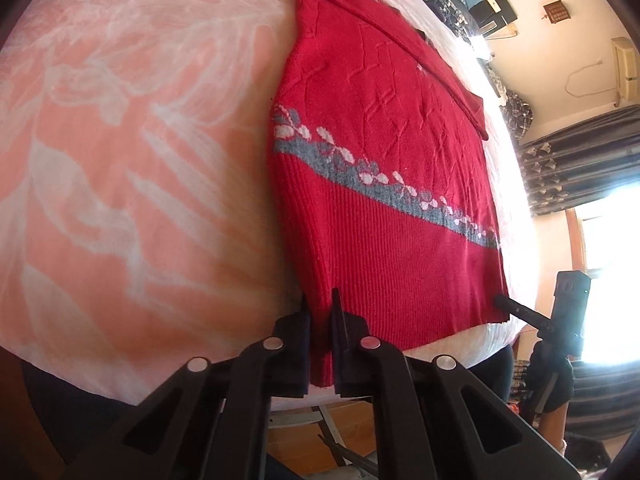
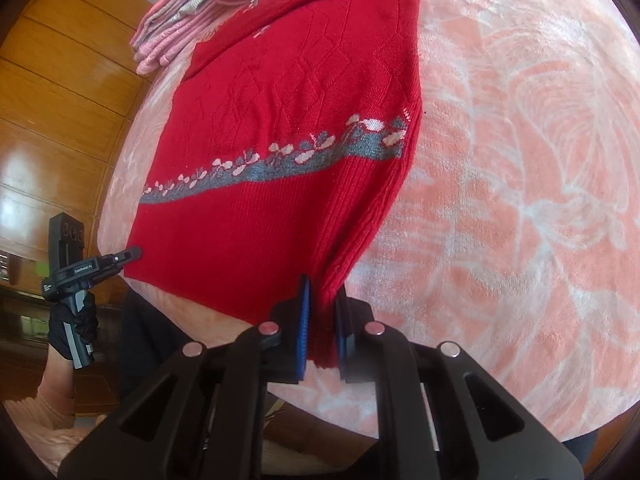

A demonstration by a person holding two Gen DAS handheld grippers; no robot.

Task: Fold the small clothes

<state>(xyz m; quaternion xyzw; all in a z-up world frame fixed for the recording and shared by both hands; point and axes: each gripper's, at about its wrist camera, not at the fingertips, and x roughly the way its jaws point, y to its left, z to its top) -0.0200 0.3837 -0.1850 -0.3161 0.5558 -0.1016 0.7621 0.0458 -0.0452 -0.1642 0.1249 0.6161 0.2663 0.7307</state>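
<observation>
Left gripper (image 1: pixel 320 344) and right gripper (image 2: pixel 322 332) each pinch a hem corner of the red sweater (image 1: pixel 384 168), whose long axis runs toward the upper frame.

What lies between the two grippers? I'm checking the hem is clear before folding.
Only the red sweater's ribbed hem, stretched from left gripper to right gripper; right wrist view.

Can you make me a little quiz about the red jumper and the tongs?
1. True or false: both tongs pinch the hem of the red knitted sweater.
2. What lies past the sweater's collar? A) folded pink clothes B) a blue bucket
3. Fill in: the sweater lies on a pink and white floral ____.

Key:
1. True: the left tongs and right tongs each grip a bottom corner.
2. A, the folded pink clothes.
3. Blanket.
</observation>
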